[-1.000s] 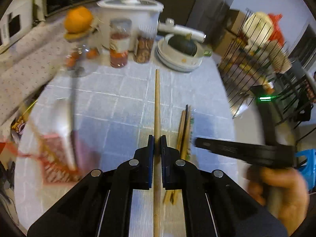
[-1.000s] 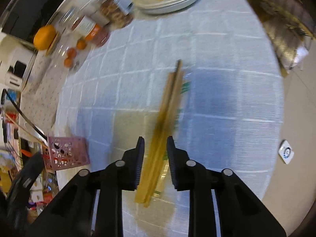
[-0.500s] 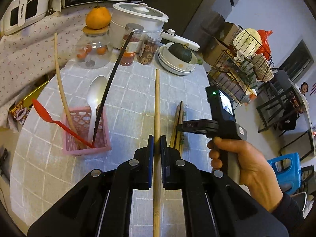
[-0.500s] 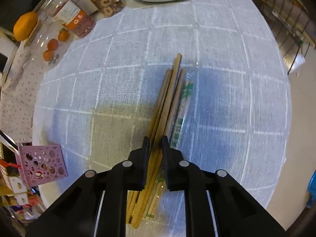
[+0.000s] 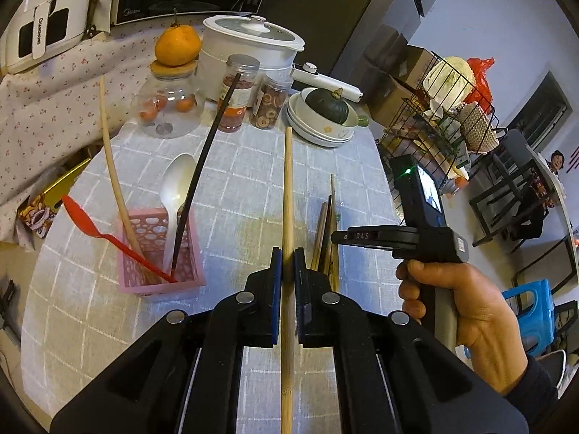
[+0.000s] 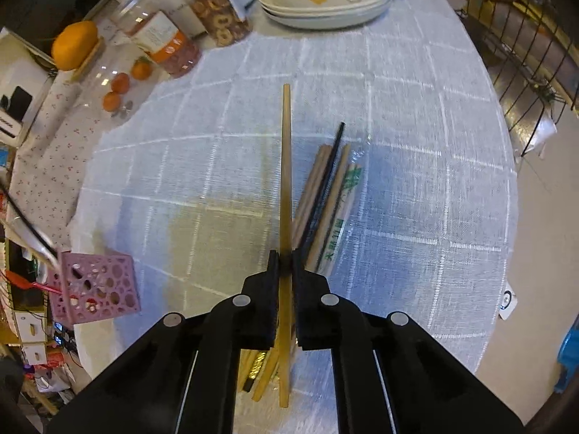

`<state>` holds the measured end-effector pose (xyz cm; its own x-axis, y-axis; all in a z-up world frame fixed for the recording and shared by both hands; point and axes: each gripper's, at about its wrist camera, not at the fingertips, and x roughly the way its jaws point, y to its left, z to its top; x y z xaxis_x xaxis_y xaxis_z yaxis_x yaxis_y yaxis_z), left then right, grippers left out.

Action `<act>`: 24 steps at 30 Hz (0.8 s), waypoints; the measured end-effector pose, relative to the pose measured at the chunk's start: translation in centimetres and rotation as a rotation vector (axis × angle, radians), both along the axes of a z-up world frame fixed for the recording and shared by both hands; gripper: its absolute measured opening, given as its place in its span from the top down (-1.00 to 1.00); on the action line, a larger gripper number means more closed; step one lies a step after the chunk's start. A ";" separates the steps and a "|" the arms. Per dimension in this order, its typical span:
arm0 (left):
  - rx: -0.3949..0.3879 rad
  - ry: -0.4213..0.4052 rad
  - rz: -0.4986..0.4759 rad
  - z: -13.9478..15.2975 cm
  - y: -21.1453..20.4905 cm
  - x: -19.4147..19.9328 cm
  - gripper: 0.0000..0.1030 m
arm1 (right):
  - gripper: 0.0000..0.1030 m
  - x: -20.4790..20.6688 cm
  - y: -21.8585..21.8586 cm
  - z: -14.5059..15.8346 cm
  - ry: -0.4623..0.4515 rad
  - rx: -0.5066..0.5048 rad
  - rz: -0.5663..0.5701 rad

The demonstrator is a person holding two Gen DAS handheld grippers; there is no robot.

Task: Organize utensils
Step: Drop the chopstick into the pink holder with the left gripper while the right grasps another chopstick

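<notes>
My left gripper [image 5: 286,264] is shut on a wooden chopstick [image 5: 287,195], held above the table, right of the pink perforated basket [image 5: 159,282]. The basket holds a red spoon [image 5: 90,229], a white spoon [image 5: 175,184], a black chopstick [image 5: 202,170] and a wooden chopstick [image 5: 110,166]. My right gripper [image 6: 285,264] is shut on another wooden chopstick [image 6: 286,166], lifted off the pile of chopsticks [image 6: 325,202] on the tablecloth. The right gripper also shows in the left wrist view [image 5: 338,237], over the pile [image 5: 325,231]. The basket shows at lower left in the right wrist view [image 6: 96,291].
At the table's far edge stand a glass jar [image 5: 168,108] with an orange on its lid, two snack jars [image 5: 237,99], a white pot [image 5: 249,43] and stacked bowls [image 5: 318,123] with a squash. A wire rack [image 5: 441,115] stands to the right, off the table.
My right gripper has closed on one wooden chopstick and raised it from the pile. My left gripper has kept its chopstick and has risen and pulled back, bringing the basket into clear view.
</notes>
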<state>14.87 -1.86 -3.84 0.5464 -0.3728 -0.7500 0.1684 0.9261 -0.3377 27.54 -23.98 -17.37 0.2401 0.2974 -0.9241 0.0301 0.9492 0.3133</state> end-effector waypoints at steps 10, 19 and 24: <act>-0.008 -0.045 0.012 0.6 0.2 0.0 0.89 | 0.87 -1.4 1.8 3.9 -0.139 -0.008 0.065; -0.055 -0.121 0.054 2.5 2.1 0.0 0.89 | 0.87 -3.7 2.3 9.6 -0.354 0.070 0.086; -0.097 -0.210 0.157 4.2 6.0 0.4 0.89 | 0.87 -5.6 3.3 13.2 -0.570 0.103 0.107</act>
<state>15.24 4.10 0.37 0.7430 -0.3361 -0.5788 0.1015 0.9113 -0.3990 21.97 -20.65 -4.13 0.6541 0.4292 -0.6228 -0.2647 0.9013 0.3430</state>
